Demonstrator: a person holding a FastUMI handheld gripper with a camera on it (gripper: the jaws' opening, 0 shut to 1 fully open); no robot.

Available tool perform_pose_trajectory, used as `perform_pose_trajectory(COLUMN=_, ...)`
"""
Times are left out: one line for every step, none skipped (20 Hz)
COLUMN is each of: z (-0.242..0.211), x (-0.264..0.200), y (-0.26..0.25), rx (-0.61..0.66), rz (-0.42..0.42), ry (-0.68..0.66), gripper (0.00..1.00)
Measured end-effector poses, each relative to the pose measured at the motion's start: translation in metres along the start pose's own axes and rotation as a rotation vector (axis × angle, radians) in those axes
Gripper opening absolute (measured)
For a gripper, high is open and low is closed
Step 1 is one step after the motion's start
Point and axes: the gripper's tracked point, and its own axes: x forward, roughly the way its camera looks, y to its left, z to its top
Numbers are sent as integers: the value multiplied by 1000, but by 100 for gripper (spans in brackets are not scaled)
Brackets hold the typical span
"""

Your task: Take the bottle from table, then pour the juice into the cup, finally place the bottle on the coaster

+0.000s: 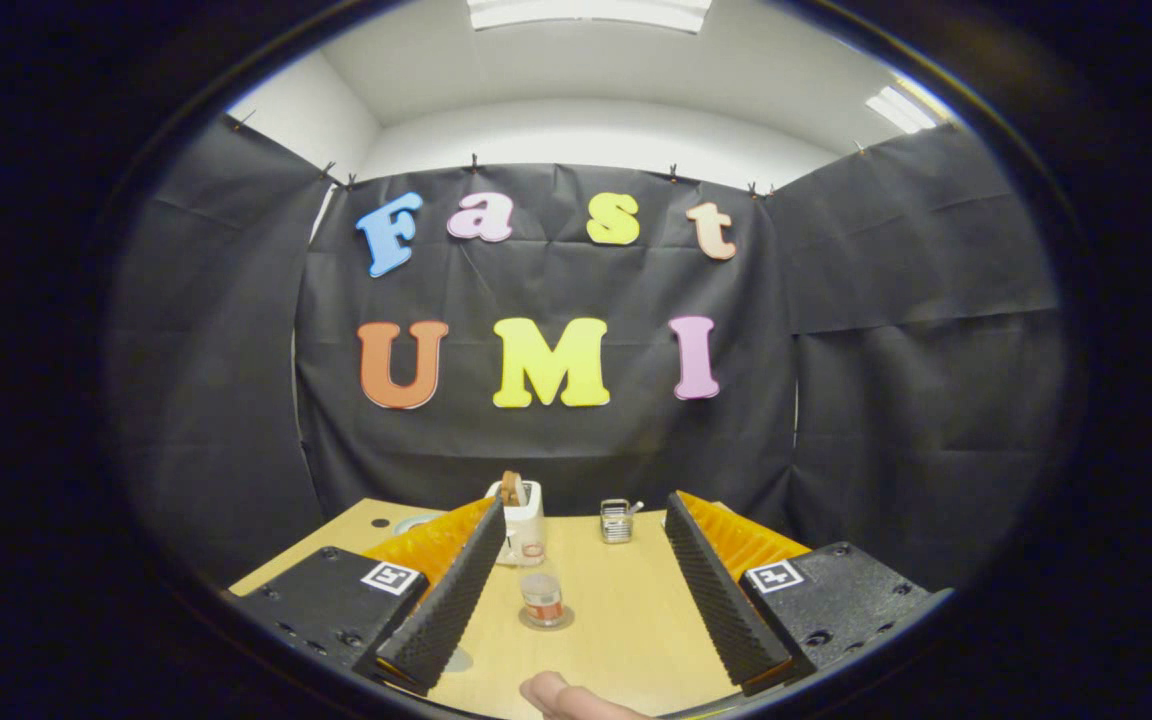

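The gripper (576,560) is spread wide with nothing in it, and between its fingers one small bottle (542,598) stands straight up on the table (626,620), with one white cup (521,520) just behind it.

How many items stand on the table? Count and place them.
3: a small clear container between the open jaws, a white container beyond it, a metal rack right of that. Others may hide behind the fingers.
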Motion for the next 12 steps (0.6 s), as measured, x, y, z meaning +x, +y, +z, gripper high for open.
perform_pose_trajectory(z=3, x=-11, y=-12, rx=1, rz=-10, ry=2, gripper=100)
perform_pose_trajectory(z=7, x=-21, y=-24, rx=7, rz=-22, ry=-3, gripper=100)
perform_pose_trajectory(z=10, x=-28, y=-36, rx=17, rz=-39, ry=-1, gripper=100)
perform_pose_trajectory(z=10, x=-35, y=-44, rx=25, rz=-45, ry=2, gripper=100)
perform_pose_trajectory(z=11, x=-43, y=-51, rx=32, rz=-48, ry=9, gripper=100)
perform_pose_trajectory(z=10, x=-49, y=-58, rx=34, rz=-50, ry=17, gripper=100)
perform_pose_trajectory(z=8, x=-56, y=-66, rx=36, rz=-55, ry=23, gripper=100)
perform_pose_trajectory(z=9, x=-62, y=-76, rx=35, rz=-63, ry=23, gripper=100)
perform_pose_trajectory(z=10, x=-68, y=-84, rx=36, rz=-72, ry=16, gripper=100)
perform_pose_trajectory(z=12, x=-75, y=-91, rx=32, rz=-78, ry=6, gripper=100)
perform_pose_trajectory(z=15, x=-78, y=-97, rx=25, rz=-90, ry=-4, gripper=100)
perform_pose_trajectory(z=14, x=-81, y=-103, rx=14, rz=-103, ry=-7, gripper=100)
